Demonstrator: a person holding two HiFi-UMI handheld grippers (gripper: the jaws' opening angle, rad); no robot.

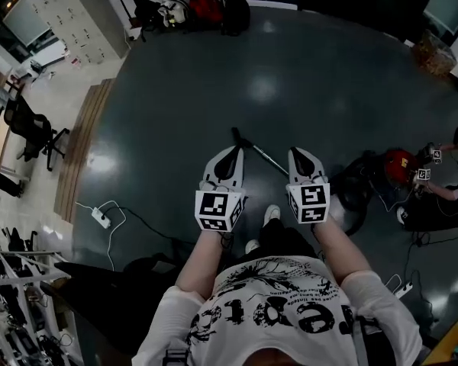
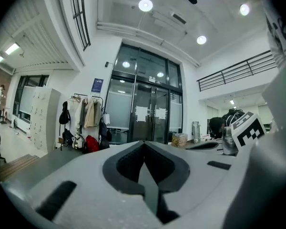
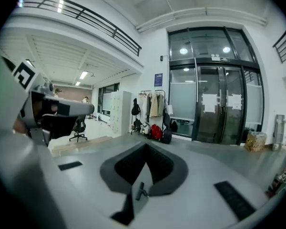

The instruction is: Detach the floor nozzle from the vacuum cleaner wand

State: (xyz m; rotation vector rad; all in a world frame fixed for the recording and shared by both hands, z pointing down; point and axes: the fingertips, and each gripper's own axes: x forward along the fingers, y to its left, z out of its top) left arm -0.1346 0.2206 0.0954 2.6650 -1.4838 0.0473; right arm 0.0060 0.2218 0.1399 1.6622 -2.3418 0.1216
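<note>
In the head view a thin silver wand (image 1: 261, 153) lies on the dark floor, with a small dark head (image 1: 236, 133) at its far end. It runs between my two grippers and lies well below them. My left gripper (image 1: 230, 152) and right gripper (image 1: 299, 155) are held side by side in front of my chest, both shut and empty. The left gripper view shows its jaws (image 2: 144, 144) closed against the room's glass doors. Through a gap below the closed jaws (image 3: 146, 146), the right gripper view shows a small dark piece (image 3: 141, 191) on the floor.
A red vacuum body (image 1: 398, 162) with a dark hose sits on the floor at the right, beside another person (image 1: 443, 191). A white power strip (image 1: 101, 218) and its cable lie at the left. An office chair (image 1: 30, 128), a wooden step (image 1: 80, 147) and bags (image 1: 191, 10) stand farther off.
</note>
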